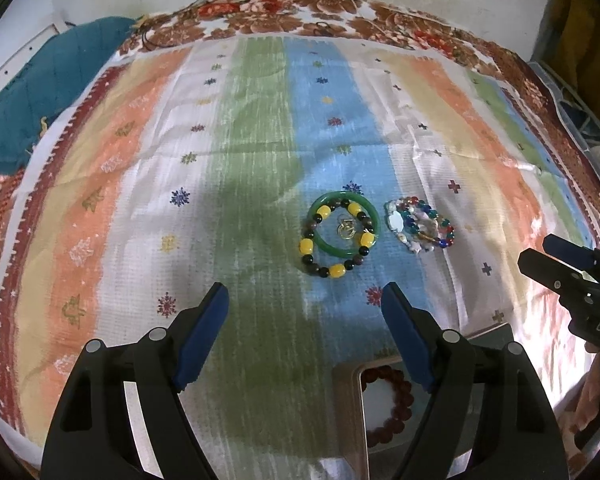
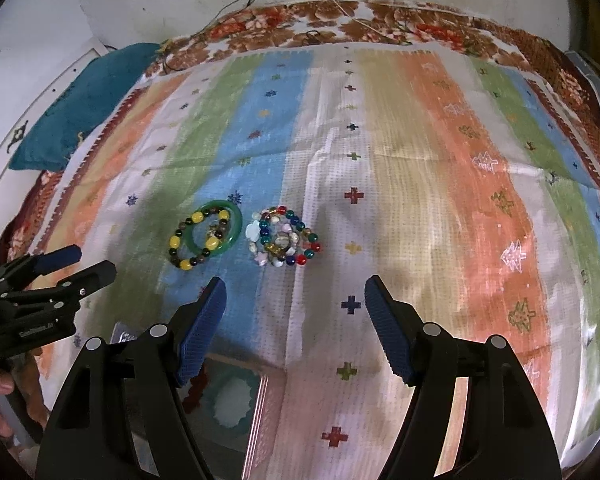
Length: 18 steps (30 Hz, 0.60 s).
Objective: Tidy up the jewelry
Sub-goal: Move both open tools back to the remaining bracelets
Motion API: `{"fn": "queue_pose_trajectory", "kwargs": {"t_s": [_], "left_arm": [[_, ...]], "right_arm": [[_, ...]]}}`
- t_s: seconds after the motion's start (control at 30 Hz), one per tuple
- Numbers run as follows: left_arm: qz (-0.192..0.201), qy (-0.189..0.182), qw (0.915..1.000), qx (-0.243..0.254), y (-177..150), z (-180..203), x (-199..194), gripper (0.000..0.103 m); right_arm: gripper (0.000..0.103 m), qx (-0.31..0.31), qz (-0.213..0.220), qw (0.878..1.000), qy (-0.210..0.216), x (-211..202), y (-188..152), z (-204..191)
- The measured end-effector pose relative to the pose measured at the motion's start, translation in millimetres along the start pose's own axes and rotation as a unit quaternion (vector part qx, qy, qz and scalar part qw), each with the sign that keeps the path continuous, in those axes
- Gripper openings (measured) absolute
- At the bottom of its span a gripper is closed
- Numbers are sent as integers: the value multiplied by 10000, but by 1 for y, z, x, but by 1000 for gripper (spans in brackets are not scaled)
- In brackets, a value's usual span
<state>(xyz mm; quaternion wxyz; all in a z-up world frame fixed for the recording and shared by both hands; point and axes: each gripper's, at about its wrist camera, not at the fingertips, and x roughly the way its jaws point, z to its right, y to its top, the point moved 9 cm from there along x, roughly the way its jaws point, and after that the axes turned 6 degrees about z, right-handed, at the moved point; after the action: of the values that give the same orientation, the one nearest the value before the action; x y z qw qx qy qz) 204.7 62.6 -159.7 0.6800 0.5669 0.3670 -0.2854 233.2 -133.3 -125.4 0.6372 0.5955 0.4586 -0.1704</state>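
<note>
a striped cloth [image 1: 260,168] covers the flowered bedspread [image 1: 332,12] – a teal cushion [image 1: 40,92] lies at its far left corner. the left gripper [image 1: 304,304] and right gripper [image 2: 294,292] hang above it, jaws spread, nothing between them. near the edge sits a jewelry box [image 1: 350,412] holding a brown bead bracelet [image 1: 396,404]. farther out lie a green bangle [image 1: 342,224] overlapped by a yellow-and-dark bead bracelet [image 1: 328,246] – just beside them a pile of multicolored bead bracelets [image 1: 420,226].

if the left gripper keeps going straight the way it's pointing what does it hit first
Probably the striped cloth itself. The left gripper is open and aims at bare cloth just short of the green bangle; the bangle sits slightly right of that line, though depth is hard to judge.
</note>
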Motion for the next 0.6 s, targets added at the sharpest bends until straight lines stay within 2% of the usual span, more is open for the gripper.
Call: {"fn": "queue_pose_trajectory", "kwargs": {"t_s": [0.17,0.6], "left_arm": [[-33,159,9999,3,1,-6,7,78],[-325,163,9993,9,2,-8,38,78]], "right_arm": [[72,-22,-8,10000,-2,5,3,0],[72,-41,-155,9999,-36,24,7,3]]}}
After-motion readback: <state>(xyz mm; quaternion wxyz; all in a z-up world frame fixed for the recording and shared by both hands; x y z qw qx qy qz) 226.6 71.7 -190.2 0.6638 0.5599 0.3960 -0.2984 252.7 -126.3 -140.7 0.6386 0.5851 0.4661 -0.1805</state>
